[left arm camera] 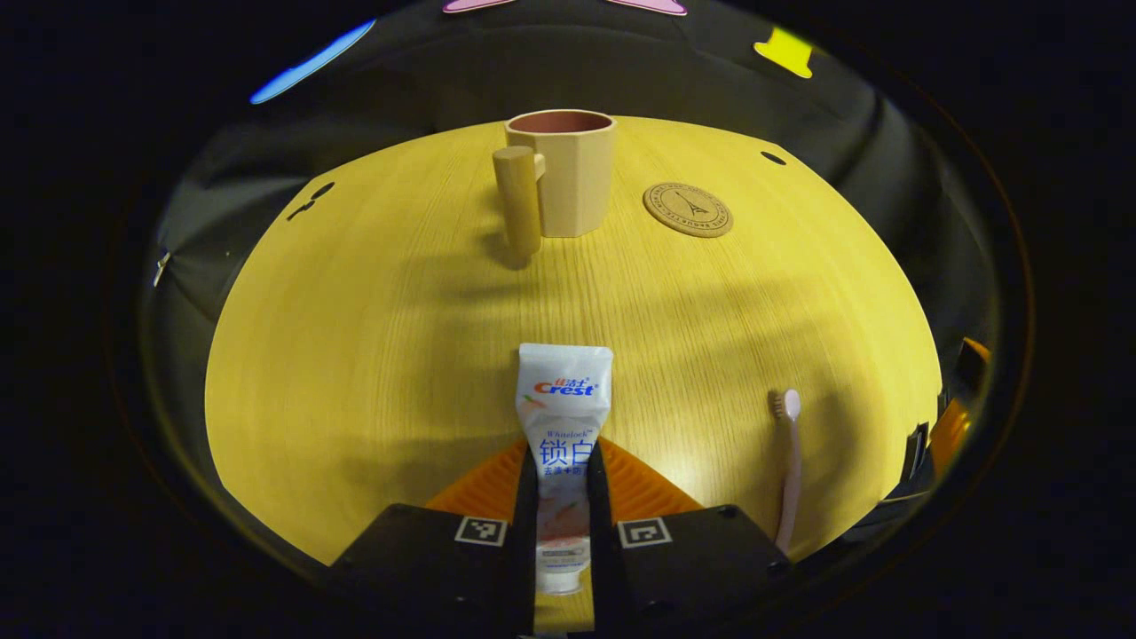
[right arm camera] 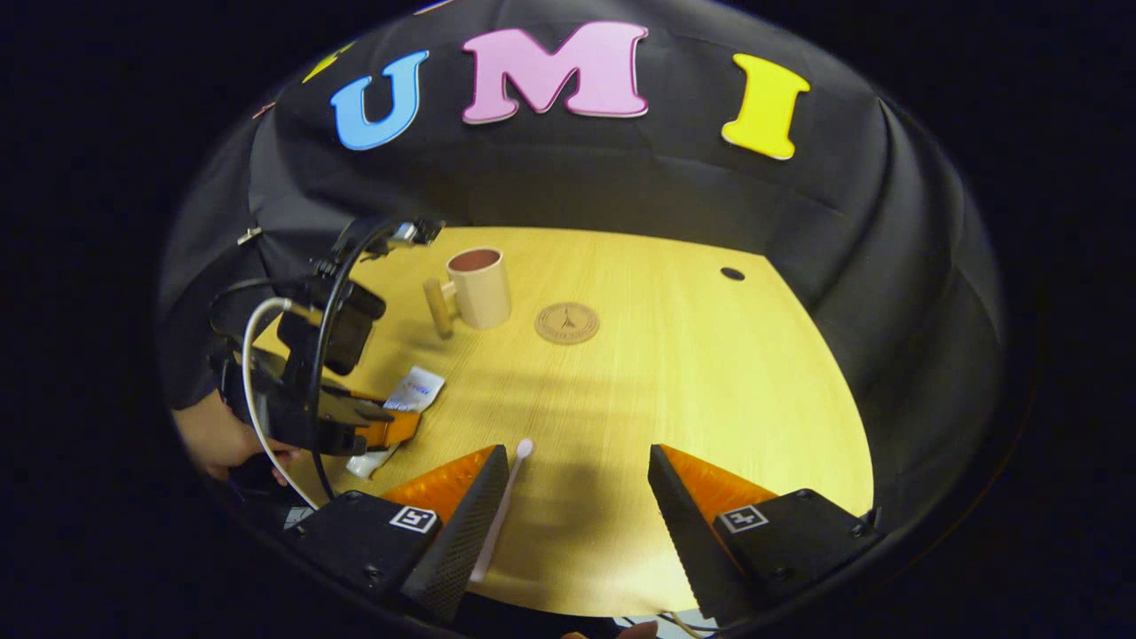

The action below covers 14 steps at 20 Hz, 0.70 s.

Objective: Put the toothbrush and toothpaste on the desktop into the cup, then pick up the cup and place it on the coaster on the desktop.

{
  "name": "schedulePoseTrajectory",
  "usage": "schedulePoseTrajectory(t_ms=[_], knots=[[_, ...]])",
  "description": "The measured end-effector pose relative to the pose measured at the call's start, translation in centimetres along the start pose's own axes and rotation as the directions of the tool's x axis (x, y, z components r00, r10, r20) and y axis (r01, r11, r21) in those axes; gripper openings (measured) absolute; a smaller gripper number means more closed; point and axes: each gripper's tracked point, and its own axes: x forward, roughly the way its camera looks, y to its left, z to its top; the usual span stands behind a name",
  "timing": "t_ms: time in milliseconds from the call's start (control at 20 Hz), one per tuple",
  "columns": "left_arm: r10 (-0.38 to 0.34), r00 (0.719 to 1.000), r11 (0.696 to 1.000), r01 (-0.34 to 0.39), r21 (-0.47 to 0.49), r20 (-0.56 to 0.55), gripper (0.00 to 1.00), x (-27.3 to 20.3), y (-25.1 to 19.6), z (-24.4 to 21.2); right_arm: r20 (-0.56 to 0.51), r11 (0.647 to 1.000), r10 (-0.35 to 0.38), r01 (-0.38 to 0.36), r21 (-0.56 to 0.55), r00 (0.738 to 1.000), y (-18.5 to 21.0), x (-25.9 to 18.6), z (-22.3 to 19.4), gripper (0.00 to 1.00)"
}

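Left gripper (left arm camera: 563,497) is pinching the toothpaste (left arm camera: 564,417): both fingers press its sides near the cap end, tube lying flat on the worktop (left arm camera: 355,355) with its crimped end pointing toward the cup (left arm camera: 568,173). Left gripper view gives the clean grasp detail; the right gripper view shows the same grasp from the side, with the left gripper (right arm camera: 373,426), its cable and the hand (right arm camera: 222,439) holding it, and the toothpaste (right arm camera: 404,404) sticking out past the fingers. Right gripper (right arm camera: 577,497) is spread wide, holding nothing. Toothbrush (right arm camera: 501,506) lies on the worktop (right arm camera: 710,399) just beside the inner face of its left finger, head pointing away; can't tell whether it touches. In the left gripper view the toothbrush (left arm camera: 788,470) lies to the right of the tube, apart from it. Cup (right arm camera: 479,286) stands upright at the far side, handle facing the camera side, coaster (right arm camera: 566,322) just to its right, near but not touching.
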Motion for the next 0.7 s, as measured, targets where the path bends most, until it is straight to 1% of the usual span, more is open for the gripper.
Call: schedulePoseTrajectory(t_ms=[50, 100, 200, 300, 400, 500, 600, 700], knots=[[-0.016, 1.000, 1.000, 0.016, 0.014, -0.006, 0.31, 0.2, -0.1, 0.1, -0.037, 1.000, 0.008, -0.008, 0.005, 0.999, 0.7, 0.4, -0.8, 0.98], [-0.035, 0.999, 0.999, 0.035, 0.026, -0.008, 0.30, 0.0, 0.0, 0.2, -0.075, 1.000, 0.013, -0.012, 0.008, 0.997, 1.4, 1.0, -1.7, 0.98], [-0.080, 0.997, 0.996, 0.080, 0.042, 0.004, 0.25, -0.1, 0.1, 0.3, -0.178, 1.000, 0.010, -0.006, 0.027, 0.984, 2.6, 2.3, -3.8, 0.98], [-0.123, 0.992, 0.990, 0.122, 0.069, 0.008, 0.23, -0.5, 0.1, 0.0, -0.241, 0.998, 0.006, 0.010, 0.062, 0.971, 3.4, 3.3, -5.1, 0.98], [-0.156, 0.988, 0.985, 0.154, 0.082, 0.017, 0.21, -1.7, 0.8, -0.7, -0.273, 0.997, -0.011, 0.033, 0.077, 0.962, 4.1, 4.2, -5.6, 0.96], [-0.168, 0.985, 0.982, 0.163, 0.090, 0.049, 0.21, -3.4, 2.2, -1.0, -0.303, 0.995, -0.048, 0.071, 0.065, 0.952, 4.3, 4.5, -6.2, 0.96], [-0.183, 0.980, 0.981, 0.176, 0.086, 0.078, 0.21, -5.2, 3.3, -1.2, -0.330, 0.995, -0.060, 0.085, 0.061, 0.942, 4.9, 5.1, -6.7, 0.96], [-0.184, 0.978, 0.981, 0.177, 0.078, 0.102, 0.21, -6.8, 4.8, -1.6, -0.353, 0.994, -0.073, 0.097, 0.052, 0.933, 5.1, 5.6, -7.2, 0.93]])
